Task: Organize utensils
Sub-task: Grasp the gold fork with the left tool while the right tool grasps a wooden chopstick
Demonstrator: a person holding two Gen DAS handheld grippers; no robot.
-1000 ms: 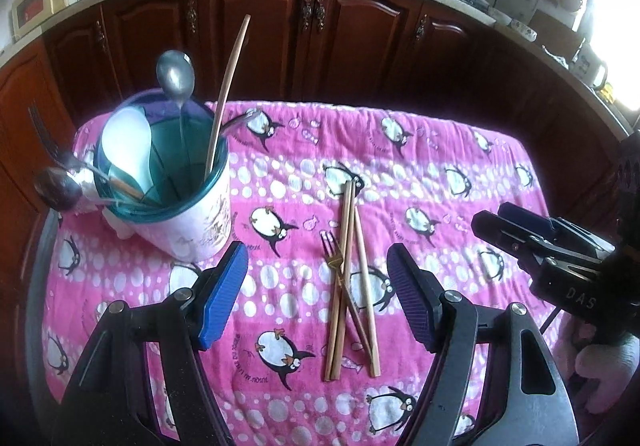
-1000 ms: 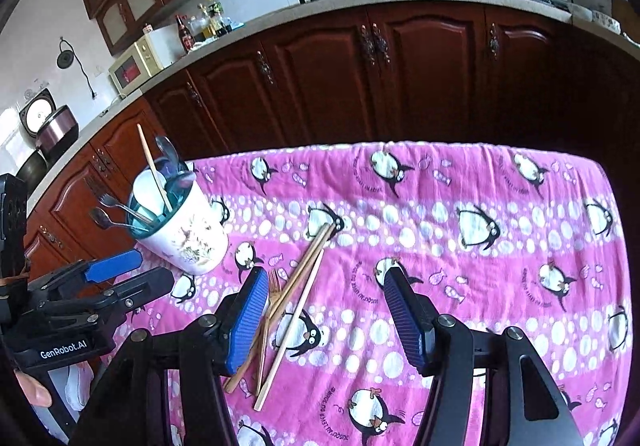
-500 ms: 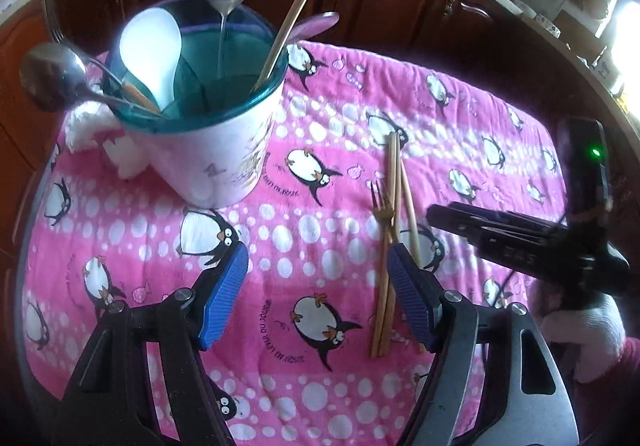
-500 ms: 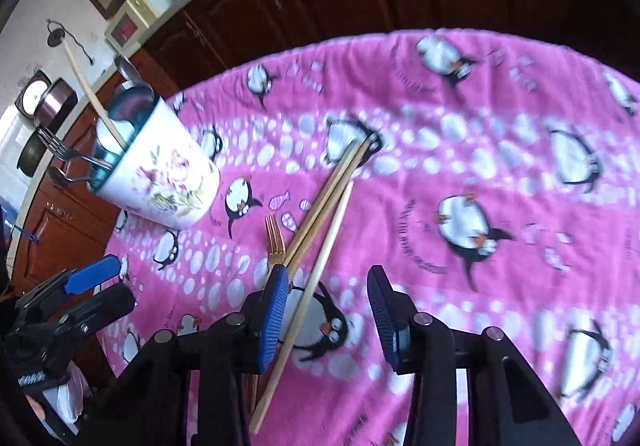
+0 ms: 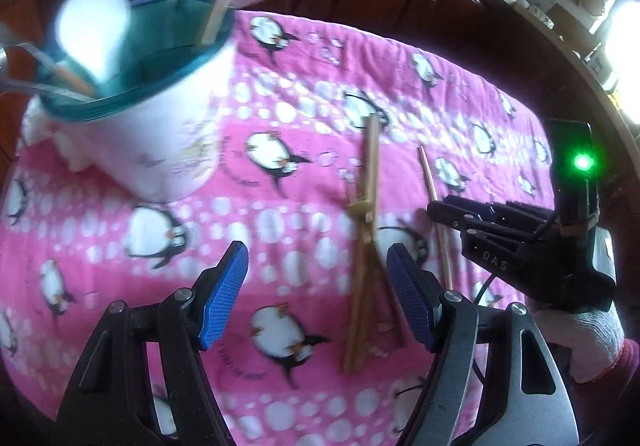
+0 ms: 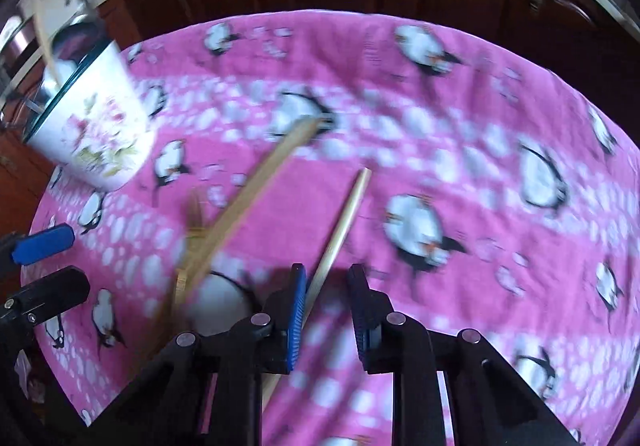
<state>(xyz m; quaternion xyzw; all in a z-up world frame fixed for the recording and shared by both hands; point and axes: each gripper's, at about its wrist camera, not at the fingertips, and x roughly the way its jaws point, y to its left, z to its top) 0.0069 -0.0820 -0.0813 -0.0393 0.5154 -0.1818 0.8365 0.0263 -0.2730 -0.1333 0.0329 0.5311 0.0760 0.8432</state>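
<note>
Right claw (image 6: pixel 326 302), narrowed but not clamped, straddles a lone chopstick (image 6: pixel 340 232) lying right of the utensil cup (image 6: pixel 96 134), presumably to pinch it; left claw (image 5: pixel 316 296) spread wide, holding nothing.

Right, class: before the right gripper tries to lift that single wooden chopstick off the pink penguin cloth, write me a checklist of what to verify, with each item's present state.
1. Single wooden chopstick lies between the right gripper's blue pads: ok.
2. Jaws closed on it: not ok; a gap shows on the right side of the stick.
3. Chopstick clear of the bundle of wooden chopsticks and small gold fork: ok, apart.
4. Left gripper out of the way: ok; open, holding nothing, beside the right gripper.
5. White floral utensil cup with teal rim upright, with room: ok.
6. Exact contact on the left pad: cannot tell, blurred.
</note>
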